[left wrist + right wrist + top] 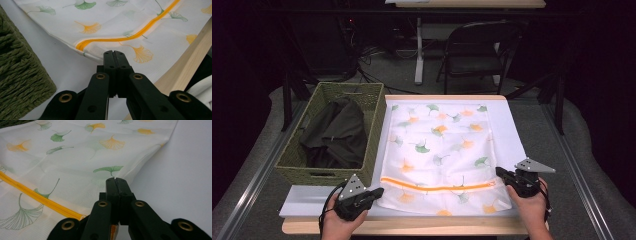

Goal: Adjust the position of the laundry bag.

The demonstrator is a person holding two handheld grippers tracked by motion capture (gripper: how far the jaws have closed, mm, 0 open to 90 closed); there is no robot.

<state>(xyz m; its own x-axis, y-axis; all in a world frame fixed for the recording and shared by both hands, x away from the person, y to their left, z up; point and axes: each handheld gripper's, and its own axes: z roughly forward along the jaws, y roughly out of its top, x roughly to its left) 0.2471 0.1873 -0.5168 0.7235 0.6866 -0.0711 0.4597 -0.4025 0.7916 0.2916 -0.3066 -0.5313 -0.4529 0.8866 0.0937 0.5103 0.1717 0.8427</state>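
A white mesh laundry bag (437,145) printed with green and orange ginkgo leaves lies flat on the table. An orange zipper (437,186) runs across its near end. My left gripper (381,190) is at the bag's near left corner. In the left gripper view its jaws (114,52) are shut, tips on the fabric (150,30) just below the zipper's end (82,46). My right gripper (498,171) is at the bag's right edge by the other zipper end. There its jaws (116,179) are shut on the edge, and the fabric (75,157) tents up toward them.
A green woven basket (374,145) holding dark clothes (337,135) stands left of the bag, close to my left gripper. A white sheet (512,130) covers the tabletop. The wooden front edge (412,226) is near my hands. A folding chair (477,45) stands beyond the table.
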